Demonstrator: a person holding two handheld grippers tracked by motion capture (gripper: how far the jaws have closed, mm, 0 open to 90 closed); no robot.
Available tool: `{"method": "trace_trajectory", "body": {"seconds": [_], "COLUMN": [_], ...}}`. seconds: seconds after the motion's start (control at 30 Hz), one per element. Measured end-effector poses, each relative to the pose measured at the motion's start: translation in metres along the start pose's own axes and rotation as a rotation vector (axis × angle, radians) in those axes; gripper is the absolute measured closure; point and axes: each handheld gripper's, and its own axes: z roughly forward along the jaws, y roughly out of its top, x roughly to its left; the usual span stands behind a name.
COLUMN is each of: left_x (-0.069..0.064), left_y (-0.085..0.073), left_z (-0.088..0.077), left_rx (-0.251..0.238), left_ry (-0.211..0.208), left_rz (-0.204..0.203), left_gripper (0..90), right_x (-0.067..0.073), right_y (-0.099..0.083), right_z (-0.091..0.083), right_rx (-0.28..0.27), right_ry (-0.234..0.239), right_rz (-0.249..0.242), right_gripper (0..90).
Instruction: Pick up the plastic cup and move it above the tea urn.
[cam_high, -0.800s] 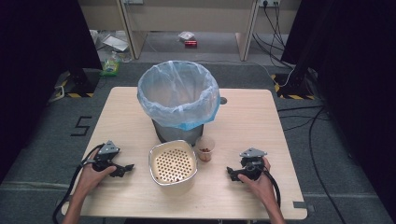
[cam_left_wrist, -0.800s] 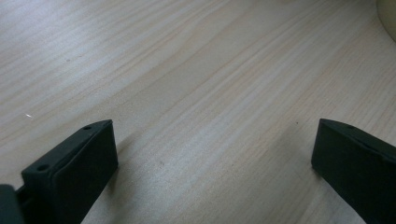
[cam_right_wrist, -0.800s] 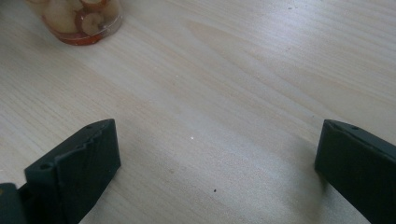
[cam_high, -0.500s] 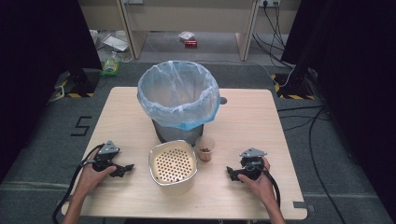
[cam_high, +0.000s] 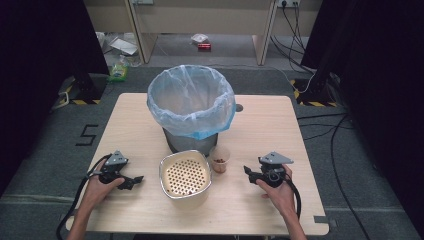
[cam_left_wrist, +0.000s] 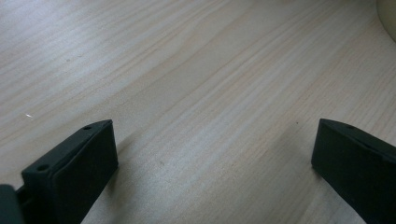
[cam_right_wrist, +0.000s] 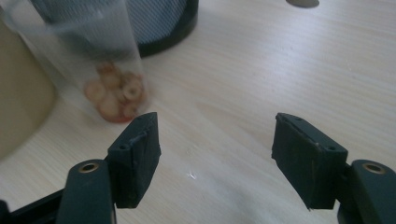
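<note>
High view: a pale wooden surface (cam_high: 125, 130) carries a dark mesh bin lined with a light blue plastic bag (cam_high: 191, 102), and just in front of it a cream perforated strainer basket set in a steel container (cam_high: 185, 177) and a small clear plastic cup of reddish-brown rings (cam_high: 219, 159). The cup is set just beside the strainer and close to the bin, probably so that its contents can be tipped into one of them with little travel. The left hand-held gripper (cam_high: 131, 181) and the right hand-held gripper (cam_high: 248, 172) are rested on the surface at either side, each pointed inward at this group, apparently in readiness

In the right gripper view the jaws of that hand-held gripper (cam_right_wrist: 215, 144) are seen wide apart and empty, with the cup (cam_right_wrist: 109, 79) just beyond the left-hand jaw; the ring-shaped pieces at its bottom are made out here, which the high view leaves a blur. In the left gripper view the left hand-held gripper (cam_left_wrist: 212, 144) is likewise spread apart over bare wood, nothing between its jaws
</note>
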Motion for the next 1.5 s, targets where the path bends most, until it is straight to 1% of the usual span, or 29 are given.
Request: {"method": "trace_trajectory", "body": {"seconds": [0.13, 0.2, 0.3, 0.37, 0.57, 0.63, 0.7, 0.83, 0.93, 1.03, 1.13, 1.27, 1.37, 1.43, 1.5], "left_x": [0.0, 0.0, 0.0, 0.0, 0.0, 0.0, 0.0, 0.0, 0.0, 0.0, 0.0, 0.0, 0.0, 0.0, 0.0], "left_y": [0.0, 0.0, 0.0, 0.0, 0.0, 0.0, 0.0, 0.0, 0.0, 0.0, 0.0, 0.0, 0.0, 0.0, 0.0], "left_z": [0.0, 0.0, 0.0, 0.0, 0.0, 0.0, 0.0, 0.0, 0.0, 0.0, 0.0, 0.0, 0.0, 0.0, 0.0], "left_rx": [0.0, 0.0, 0.0, 0.0, 0.0, 0.0, 0.0, 0.0, 0.0, 0.0, 0.0, 0.0, 0.0, 0.0, 0.0], "left_ry": [0.0, 0.0, 0.0, 0.0, 0.0, 0.0, 0.0, 0.0, 0.0, 0.0, 0.0, 0.0, 0.0, 0.0, 0.0], "left_rz": [0.0, 0.0, 0.0, 0.0, 0.0, 0.0, 0.0, 0.0, 0.0, 0.0, 0.0, 0.0, 0.0, 0.0, 0.0], "left_gripper": [0.0, 0.0, 0.0, 0.0, 0.0, 0.0, 0.0, 0.0, 0.0, 0.0, 0.0, 0.0, 0.0, 0.0, 0.0], "right_x": [0.004, 0.007, 0.011, 0.014, 0.024, 0.028, 0.033, 0.039, 0.04, 0.041, 0.042, 0.04, 0.038, 0.038, 0.039], "right_y": [0.014, 0.022, 0.034, 0.041, 0.063, 0.068, 0.072, 0.074, 0.073, 0.073, 0.072, 0.07, 0.067, 0.065, 0.063], "right_z": [-0.005, -0.006, -0.006, -0.006, 0.003, 0.008, 0.014, 0.025, 0.033, 0.039, 0.044, 0.045, 0.045, 0.043, 0.042], "right_rx": [-0.028, -0.036, -0.041, -0.058, -0.07, -0.062, -0.049, -0.029, -0.012, -0.001, 0.011, 0.027, 0.039, 0.042, 0.058], "right_ry": [0.009, 0.018, 0.034, 0.043, 0.074, 0.081, 0.096, 0.103, 0.101, 0.108, 0.106, 0.1, 0.105, 0.111, 0.119], "right_rz": [-0.005, -0.018, -0.02, -0.015, -0.03, -0.038, -0.059, -0.085, -0.091, -0.1, -0.107, -0.114, -0.116, -0.115, -0.121], "right_gripper": [39.1, 41.8, 43.9, 46.7, 50.8, 52.2, 53.9, 57.5, 59.3, 60.6, 64.1, 68.4, 72.5, 74.3, 75.2]}}
